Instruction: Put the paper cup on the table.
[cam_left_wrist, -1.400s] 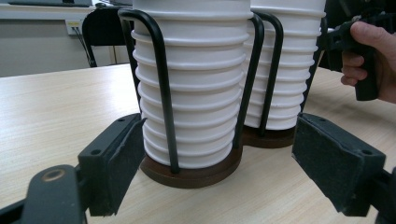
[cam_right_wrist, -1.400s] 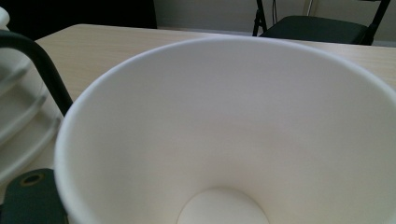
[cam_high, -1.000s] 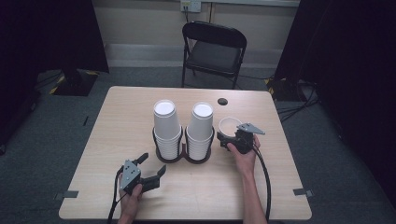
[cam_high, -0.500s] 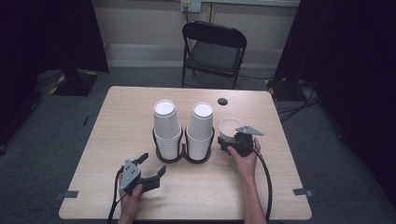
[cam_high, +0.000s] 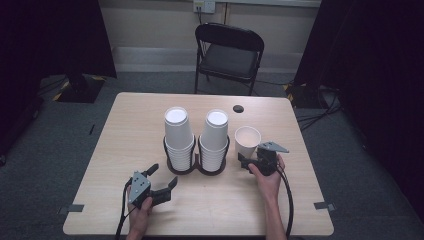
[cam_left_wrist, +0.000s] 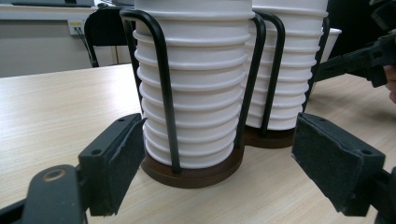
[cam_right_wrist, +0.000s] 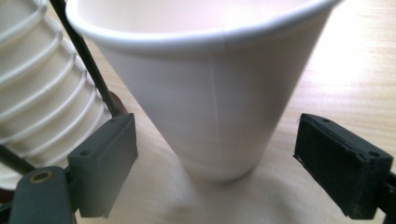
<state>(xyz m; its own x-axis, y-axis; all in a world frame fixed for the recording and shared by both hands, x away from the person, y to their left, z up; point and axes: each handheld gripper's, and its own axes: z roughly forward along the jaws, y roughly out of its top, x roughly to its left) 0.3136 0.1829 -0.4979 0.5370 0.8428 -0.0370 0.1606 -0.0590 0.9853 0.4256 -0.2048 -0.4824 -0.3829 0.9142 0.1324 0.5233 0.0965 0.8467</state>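
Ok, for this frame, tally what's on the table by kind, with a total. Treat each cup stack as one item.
Cup stacks: 2, left stack and right stack
Loose paper cup: 1
Wire cup holder: 1
Small dark disc: 1
Handheld grippers: 2, left gripper and right gripper, both open
Total: 7

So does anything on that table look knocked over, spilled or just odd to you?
Nothing is spilled or tipped. The one thing apart is a single paper cup, upright on the table beside the two-stack cup holder, between the open jaws of the right gripper. Both stacks sit straight.
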